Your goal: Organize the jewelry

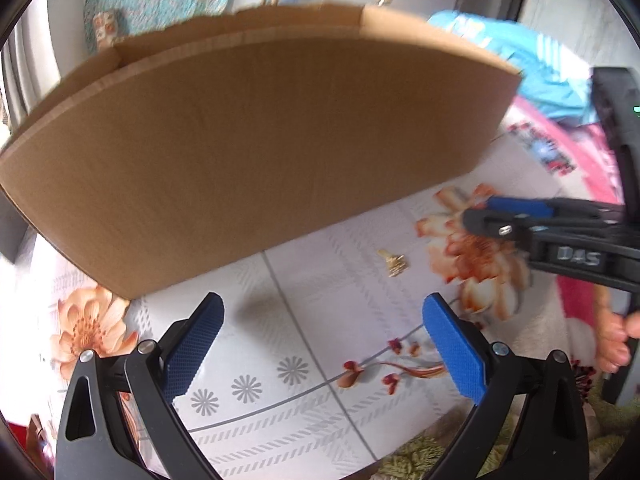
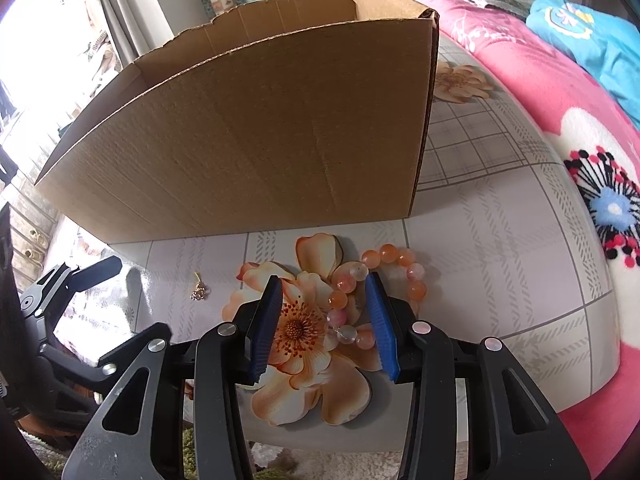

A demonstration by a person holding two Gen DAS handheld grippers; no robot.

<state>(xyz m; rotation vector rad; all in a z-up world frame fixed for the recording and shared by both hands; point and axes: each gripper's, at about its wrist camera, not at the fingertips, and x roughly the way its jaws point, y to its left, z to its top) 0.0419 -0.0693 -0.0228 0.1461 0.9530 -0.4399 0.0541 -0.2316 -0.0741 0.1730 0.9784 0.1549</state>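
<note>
The right gripper is nearest, its blue fingers partly open. They sit over one side of the bead bracelet, which lies on the flowery desk just in front of the cardboard box. The fingers do not seem to squeeze the beads yet.

I think this is the picking-up step. Next, the fingers need to close gently on a few beads, lift, and carry them over the box's tall wall.

The left gripper hangs with its fingers wide and nothing in them. Its view shows the small gold charm lying on the desk ahead of it, but the bracelet is hidden behind the right gripper there. Only the right view shows the bracelet well, and a bit of the inside of the box.
</note>
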